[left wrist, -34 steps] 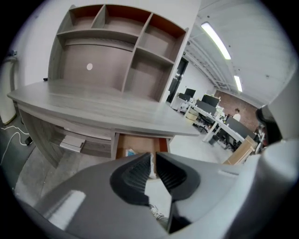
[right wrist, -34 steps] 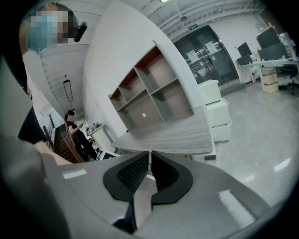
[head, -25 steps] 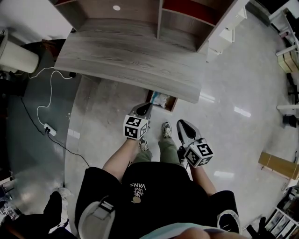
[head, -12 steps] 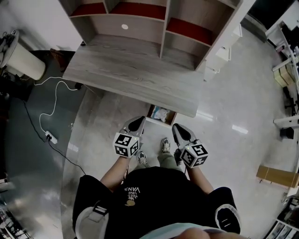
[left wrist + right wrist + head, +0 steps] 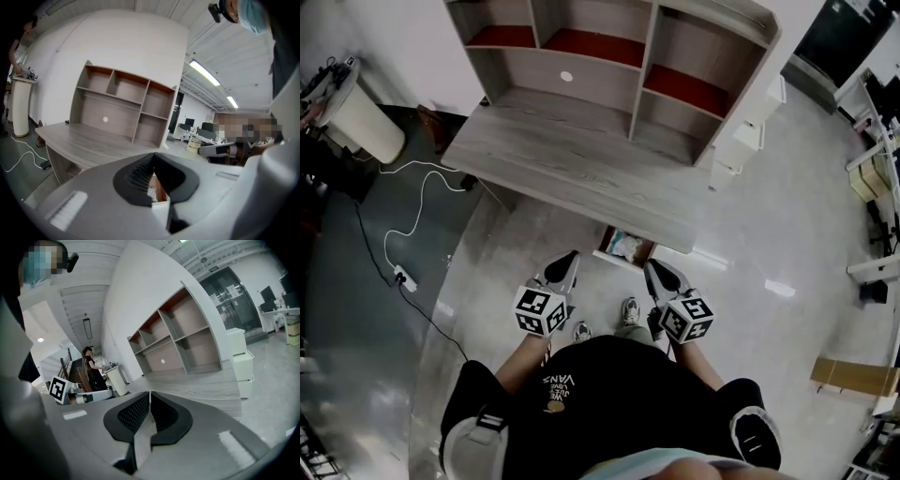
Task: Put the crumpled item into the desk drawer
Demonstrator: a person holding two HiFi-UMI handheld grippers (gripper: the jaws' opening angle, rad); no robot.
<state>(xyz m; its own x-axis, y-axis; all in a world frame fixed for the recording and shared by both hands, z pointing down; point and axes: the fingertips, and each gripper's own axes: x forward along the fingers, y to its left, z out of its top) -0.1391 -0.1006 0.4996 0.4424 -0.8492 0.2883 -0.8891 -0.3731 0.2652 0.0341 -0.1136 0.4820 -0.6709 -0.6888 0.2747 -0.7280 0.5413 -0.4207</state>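
My left hand-held gripper (image 5: 563, 265): jaws together, empty | my right hand-held gripper (image 5: 660, 273): jaws together, empty | both short of desk (image 5: 581, 173) | crumpled item (image 5: 626, 246): lying in open drawer (image 5: 606, 244) under desk edge | judged: placing done, closing drawer possibly outstanding.

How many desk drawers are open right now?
1: the drawer sticks out under the desk's front edge, with the crumpled item inside. Others may be hidden under it.
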